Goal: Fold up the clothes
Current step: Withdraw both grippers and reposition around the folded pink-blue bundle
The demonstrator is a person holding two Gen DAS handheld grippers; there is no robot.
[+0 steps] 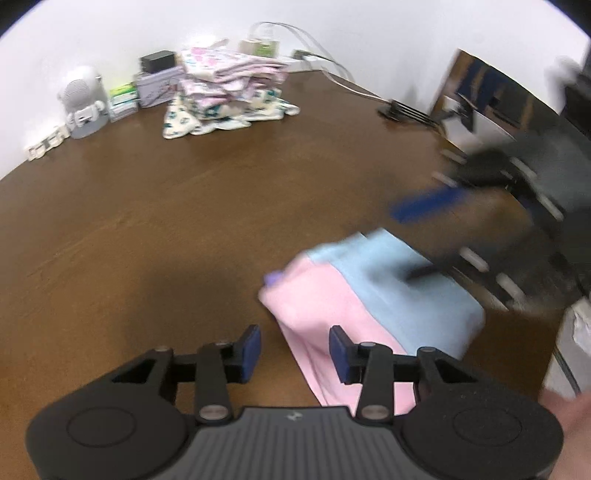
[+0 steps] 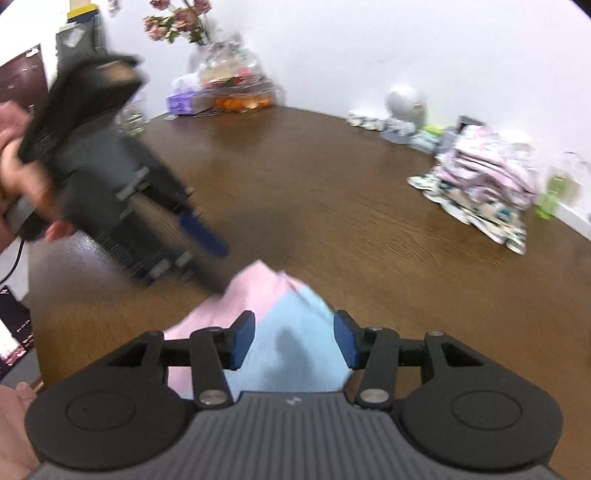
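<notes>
A folded pink and light-blue garment (image 1: 369, 291) (image 2: 291, 314) lies flat on the brown wooden table (image 1: 166, 221) (image 2: 369, 229). My left gripper (image 1: 295, 352) hovers over the garment's near left corner, open; the pink edge lies below its right finger and nothing is pinched. My right gripper (image 2: 294, 339) stands open above the blue half, its pads clear of the cloth. In the left wrist view the right gripper (image 1: 417, 240) shows blurred at the garment's far right. In the right wrist view the left gripper (image 2: 210, 258) shows blurred at the far left, held by a hand (image 2: 22, 177).
A pile of folded patterned clothes (image 1: 229, 85) (image 2: 487, 177) sits at the back by the wall. Beside it are a white round gadget (image 1: 81, 99), small boxes (image 1: 155, 81) and cables (image 1: 332, 70). Flowers (image 2: 177, 18) and a clear container (image 2: 240, 88) stand far left.
</notes>
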